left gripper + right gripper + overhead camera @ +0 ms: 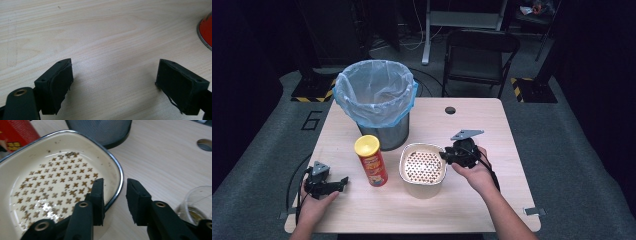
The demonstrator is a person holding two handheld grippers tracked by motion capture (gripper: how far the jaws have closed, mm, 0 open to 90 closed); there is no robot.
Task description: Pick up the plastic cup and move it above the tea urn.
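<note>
- At the near left edge of the pale wooden worktop [492, 195], the left gripper [343, 182] rests low with its jaws spread wide over bare wood, holding nothing; the red rim of a can base [206, 31] sits off to its right, apart from the jaws.
- Further in, the right gripper [114, 195] straddles the right-hand rim of the cream enamel dish with the brown cross pattern [423, 169], one jaw inside the wall, one outside, parted and not yet pinching; this hand is plainly the nearer.
- Beside the dish stands the red cylindrical crisp can with a yellow lid [371, 161].
- Beyond both, the metal mesh bin with a blue plastic liner [375, 102] stands open-mouthed, up and left of the dish.
</note>
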